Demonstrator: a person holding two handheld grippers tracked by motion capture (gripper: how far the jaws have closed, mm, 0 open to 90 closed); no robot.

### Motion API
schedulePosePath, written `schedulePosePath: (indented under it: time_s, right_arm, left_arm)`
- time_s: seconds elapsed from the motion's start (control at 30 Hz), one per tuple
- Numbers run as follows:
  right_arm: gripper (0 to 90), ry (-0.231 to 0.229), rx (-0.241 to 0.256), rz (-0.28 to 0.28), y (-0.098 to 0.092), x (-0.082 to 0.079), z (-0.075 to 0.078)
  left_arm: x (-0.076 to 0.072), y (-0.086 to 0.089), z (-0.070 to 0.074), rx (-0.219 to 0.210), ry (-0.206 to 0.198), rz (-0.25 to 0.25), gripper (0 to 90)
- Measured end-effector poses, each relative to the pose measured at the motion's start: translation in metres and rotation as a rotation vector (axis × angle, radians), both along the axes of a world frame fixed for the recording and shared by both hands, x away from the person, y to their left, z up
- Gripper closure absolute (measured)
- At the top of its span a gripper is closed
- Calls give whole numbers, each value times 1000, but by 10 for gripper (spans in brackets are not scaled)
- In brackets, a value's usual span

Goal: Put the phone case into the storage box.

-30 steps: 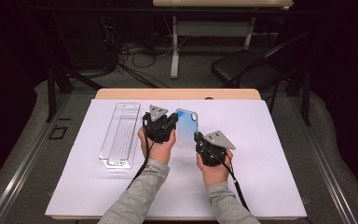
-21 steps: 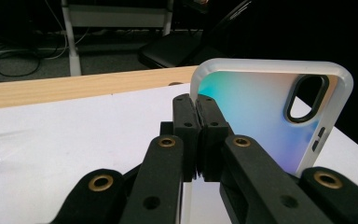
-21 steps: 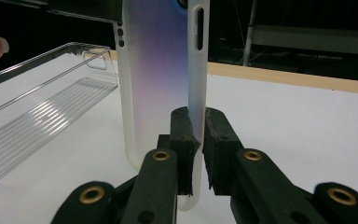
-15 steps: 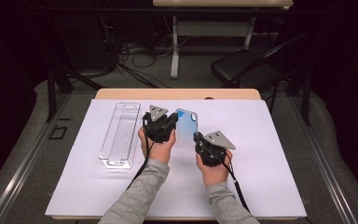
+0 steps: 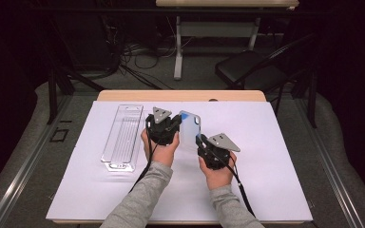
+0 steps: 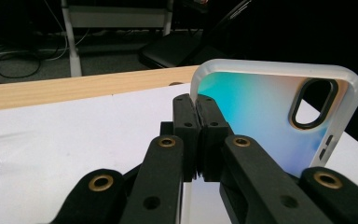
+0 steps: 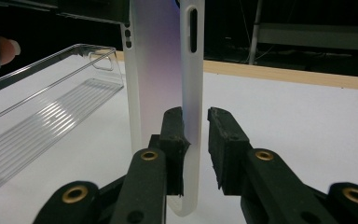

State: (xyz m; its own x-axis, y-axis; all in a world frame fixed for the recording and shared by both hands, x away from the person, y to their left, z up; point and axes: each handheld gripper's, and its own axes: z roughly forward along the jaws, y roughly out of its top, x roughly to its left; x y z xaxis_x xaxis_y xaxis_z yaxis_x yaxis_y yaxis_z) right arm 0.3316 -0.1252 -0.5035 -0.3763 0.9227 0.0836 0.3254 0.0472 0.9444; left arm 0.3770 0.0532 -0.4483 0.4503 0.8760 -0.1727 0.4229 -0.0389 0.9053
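Two black jaws of the right gripper (image 7: 196,154) rise from the bottom. Between them stands a frosted phone case (image 7: 165,84), seen edge-on and upright. The left jaw touches the case's side wall. The right jaw stands a little apart from it, so there is a small gap. A long slot shows high on the case's near edge. To the left, a clear plastic tray (image 7: 42,121) with ridges lies on the white table cover (image 7: 298,126). A fingertip (image 7: 7,46) peeks in at the far left. A wooden table edge (image 7: 284,74) runs behind.

Dark room, black chair (image 5: 249,71) behind table (image 5: 180,96)
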Motion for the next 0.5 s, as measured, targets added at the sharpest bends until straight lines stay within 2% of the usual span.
schedulePosePath:
  time_s: [0.5]
  right_arm:
    - [687,-3,0,19,3,-1,0]
  left_arm:
    - [3,1,-1,17,3,7,889]
